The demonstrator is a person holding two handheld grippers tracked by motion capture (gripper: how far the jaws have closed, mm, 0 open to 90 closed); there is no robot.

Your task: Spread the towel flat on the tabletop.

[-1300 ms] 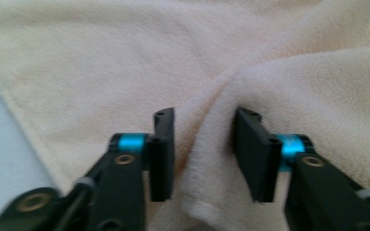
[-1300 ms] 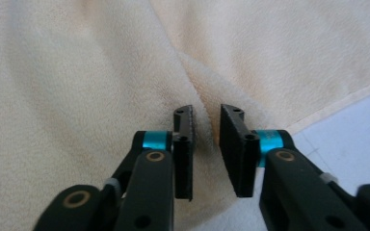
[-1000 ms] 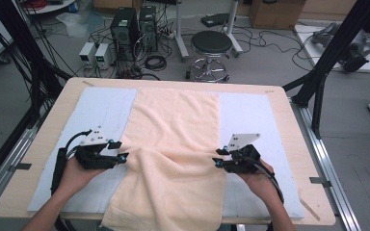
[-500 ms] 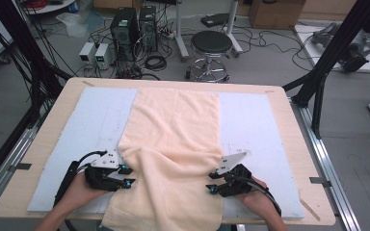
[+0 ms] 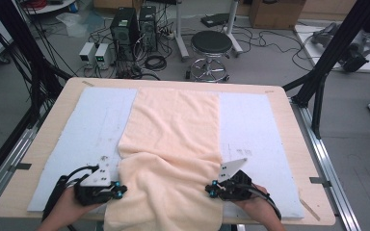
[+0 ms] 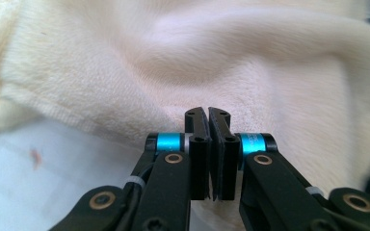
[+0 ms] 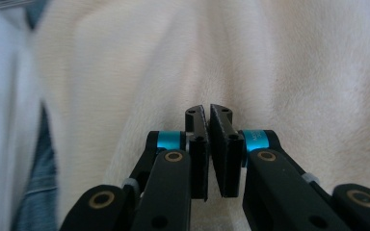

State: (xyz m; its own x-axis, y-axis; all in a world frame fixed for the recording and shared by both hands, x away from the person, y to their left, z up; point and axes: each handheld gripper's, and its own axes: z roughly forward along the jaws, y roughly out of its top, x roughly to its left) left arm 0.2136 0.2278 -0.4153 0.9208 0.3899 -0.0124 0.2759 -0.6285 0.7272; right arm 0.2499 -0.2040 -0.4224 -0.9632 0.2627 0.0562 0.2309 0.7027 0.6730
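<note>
Towel [image 5: 173, 144] in pale peach lay lengthwise down the middle of the bench [image 5: 279, 96], over a light blue mat [image 5: 96, 125], its near end rumpled and hanging off the edge by the person. Both tools had come in at that near end: the left gripper [image 5: 120, 192] at the towel's left edge, the right gripper [image 5: 209, 190] at its right edge. In each gripper view the jaws had just been closing and stood all but together; the tips looked pressed into the pile, though whether a fold was truly caught between them I could not tell, the left gripper [image 6: 207, 113] and right gripper [image 7: 208, 109] alike. To my eye the step was taking hold of the two near corners for a fold. Doing it well meant pinching the hem itself, not just fluff, keeping both hands level, and lifting together so the cloth carried forward without dragging the mat or skewing.
</note>
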